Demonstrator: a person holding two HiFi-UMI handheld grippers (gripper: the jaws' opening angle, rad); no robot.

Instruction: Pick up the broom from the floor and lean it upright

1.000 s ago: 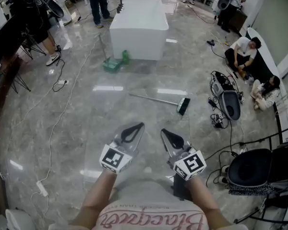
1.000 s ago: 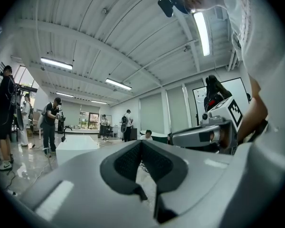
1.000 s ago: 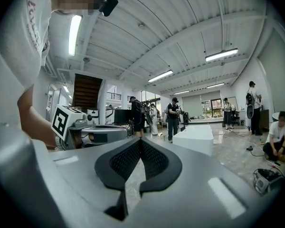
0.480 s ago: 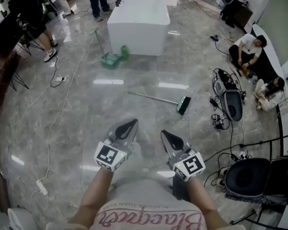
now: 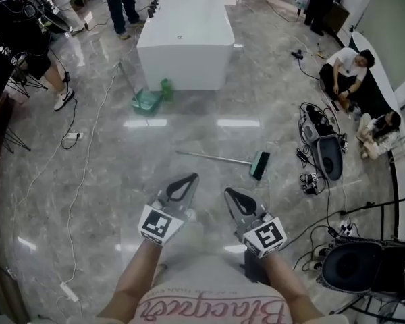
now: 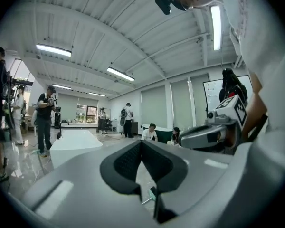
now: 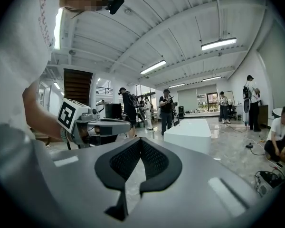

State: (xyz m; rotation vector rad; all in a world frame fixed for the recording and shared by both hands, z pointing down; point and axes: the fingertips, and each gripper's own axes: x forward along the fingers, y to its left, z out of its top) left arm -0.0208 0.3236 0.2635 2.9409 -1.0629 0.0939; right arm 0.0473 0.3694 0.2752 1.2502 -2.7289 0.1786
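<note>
The grey marble floor lies open ahead, with a white block well beyond and cables and cases crowding the right side. The broom lies flat ahead of both grippers, its long axis running left to right, with the green head at the right end, near the cables. The right gripper is nearer the head, and the left gripper sits below the bare handle end. Both pairs of fingers are pressed together, holding nothing.

Bare floor lies ahead; cabled equipment crowds the right.
</note>
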